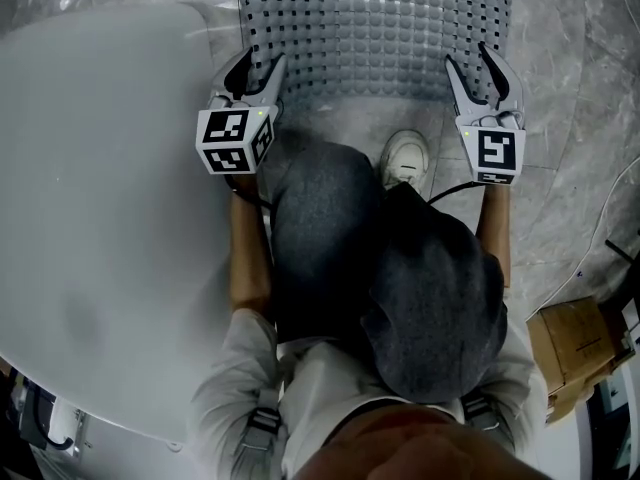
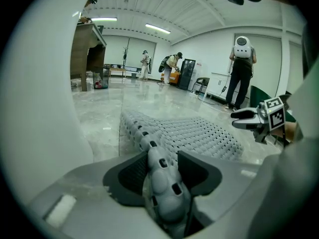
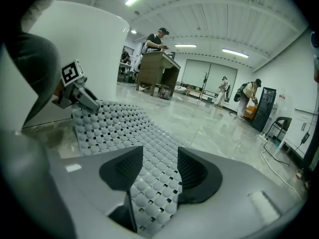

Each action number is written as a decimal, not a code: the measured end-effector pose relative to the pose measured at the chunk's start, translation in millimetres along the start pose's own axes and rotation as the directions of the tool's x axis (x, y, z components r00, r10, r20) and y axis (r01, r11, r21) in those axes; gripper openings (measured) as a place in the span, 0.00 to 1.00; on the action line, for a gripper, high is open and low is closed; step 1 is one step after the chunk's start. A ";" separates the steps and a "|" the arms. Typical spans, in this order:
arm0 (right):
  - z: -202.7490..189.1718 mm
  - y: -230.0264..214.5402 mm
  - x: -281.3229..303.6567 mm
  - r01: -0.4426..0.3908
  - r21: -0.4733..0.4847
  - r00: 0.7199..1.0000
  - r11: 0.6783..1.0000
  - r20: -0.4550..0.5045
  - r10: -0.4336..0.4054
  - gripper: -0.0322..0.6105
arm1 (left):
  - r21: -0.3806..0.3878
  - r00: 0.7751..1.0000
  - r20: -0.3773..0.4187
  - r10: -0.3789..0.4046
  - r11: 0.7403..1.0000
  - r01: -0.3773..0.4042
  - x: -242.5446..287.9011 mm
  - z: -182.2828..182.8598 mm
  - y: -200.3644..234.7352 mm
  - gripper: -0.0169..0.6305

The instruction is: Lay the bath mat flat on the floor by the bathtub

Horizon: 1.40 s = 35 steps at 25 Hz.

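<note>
The grey perforated bath mat lies spread on the marble floor beside the white bathtub. My left gripper is at the mat's near left corner, close to the tub wall. Its jaws stand apart, with the mat's bumpy edge between them and no pad pressing on it. My right gripper is at the near right corner. In the right gripper view its jaws are also spread, and the mat runs flat between them. Each gripper shows in the other's view: right gripper, left gripper.
The person's knees and a white shoe sit just behind the mat. A cardboard box and a cable lie at the right. Far off stand a wooden desk and other people.
</note>
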State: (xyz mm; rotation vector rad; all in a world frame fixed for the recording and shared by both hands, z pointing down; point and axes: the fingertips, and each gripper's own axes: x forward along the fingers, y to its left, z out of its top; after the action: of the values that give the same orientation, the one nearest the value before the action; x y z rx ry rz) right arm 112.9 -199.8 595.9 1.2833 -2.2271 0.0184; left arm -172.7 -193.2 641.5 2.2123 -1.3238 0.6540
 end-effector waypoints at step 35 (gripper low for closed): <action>39.6 -15.6 -18.2 -0.007 0.121 0.984 0.993 0.175 -0.014 0.11 | 0.121 0.968 0.245 -0.049 0.993 0.020 -20.7 69.8 -36.5 0.19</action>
State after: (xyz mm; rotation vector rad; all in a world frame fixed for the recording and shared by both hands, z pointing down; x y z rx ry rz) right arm 114.1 -205.0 549.9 1.4018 -2.4054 0.0403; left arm -137.8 -207.1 569.2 2.4719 -1.3937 0.4640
